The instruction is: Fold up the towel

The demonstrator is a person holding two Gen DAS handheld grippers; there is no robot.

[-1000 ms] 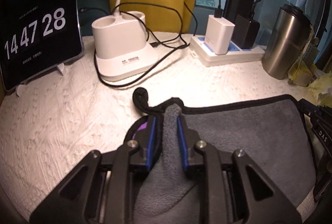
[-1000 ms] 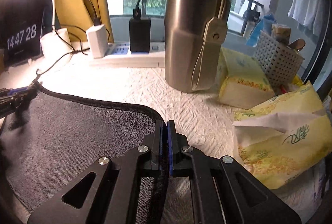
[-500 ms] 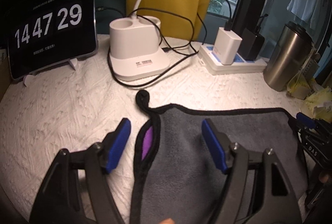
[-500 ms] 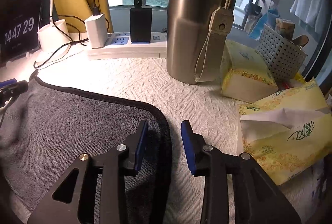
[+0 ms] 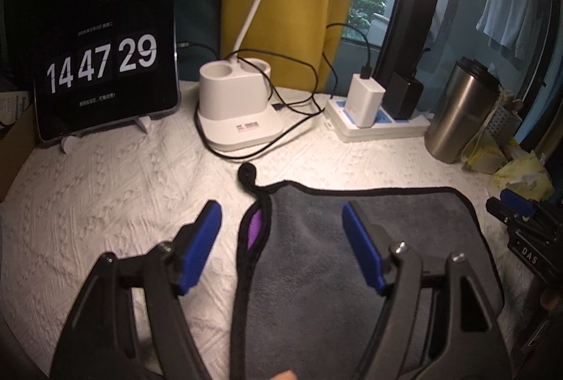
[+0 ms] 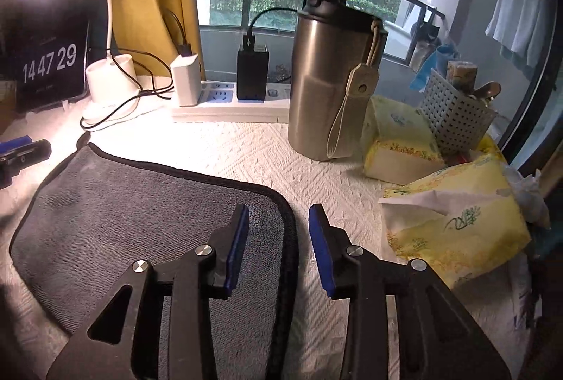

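A grey towel (image 5: 369, 239) with a black hem lies folded flat on the white textured table cover; a purple underside shows at its left edge (image 5: 256, 225). It also shows in the right wrist view (image 6: 140, 204). My left gripper (image 5: 281, 228) is open and empty, raised above the towel's far left corner. My right gripper (image 6: 278, 232) is open and empty, astride the towel's right hem. The right gripper's tips show in the left wrist view (image 5: 517, 207).
A tablet clock (image 5: 105, 63) stands at the back left. A white lamp base (image 5: 235, 105) with cables, a power strip (image 5: 373, 123), a steel tumbler (image 6: 334, 84), tissue packs (image 6: 454, 225) and a grey basket (image 6: 454, 112) line the back and right.
Both grippers were shut on the towel's far corners a second ago. They have opened, let go and risen back; the towel now lies flat.
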